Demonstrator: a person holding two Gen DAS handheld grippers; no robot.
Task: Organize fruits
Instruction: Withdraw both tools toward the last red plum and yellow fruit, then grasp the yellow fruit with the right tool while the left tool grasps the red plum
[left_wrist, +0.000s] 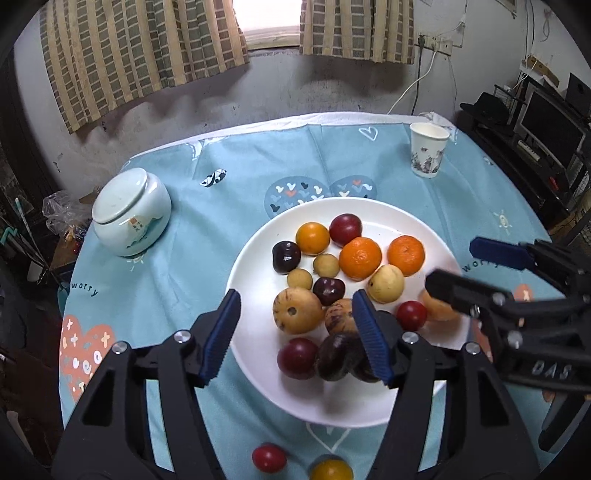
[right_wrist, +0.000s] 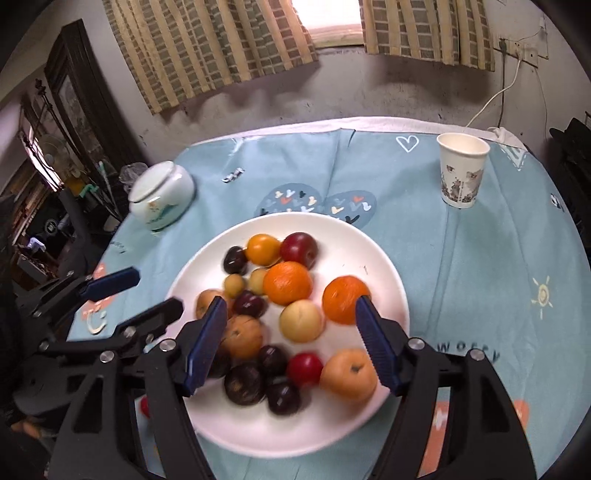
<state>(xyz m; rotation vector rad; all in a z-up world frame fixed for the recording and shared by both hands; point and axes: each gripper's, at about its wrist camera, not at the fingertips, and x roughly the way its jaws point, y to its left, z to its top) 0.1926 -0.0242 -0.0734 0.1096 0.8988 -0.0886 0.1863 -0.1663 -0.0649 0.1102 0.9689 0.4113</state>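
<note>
Both grippers stand with jaws apart and nothing pinched: the left gripper (left_wrist: 295, 325) and the right gripper (right_wrist: 291, 332) hover over the near part of a white plate (left_wrist: 258, 258). On it lie two oranges (left_wrist: 360, 257), dark plums (left_wrist: 286, 256), red plums (left_wrist: 345, 229) and pale yellow fruit (left_wrist: 386, 283). A red plum (left_wrist: 269, 458) and a yellow fruit (left_wrist: 331, 469) lie off the plate on the blue tablecloth (left_wrist: 184, 258). A lidded jar (left_wrist: 131, 212) and paper cup (left_wrist: 428, 149) stand well apart, striped curtains (left_wrist: 140, 48) behind.
</note>
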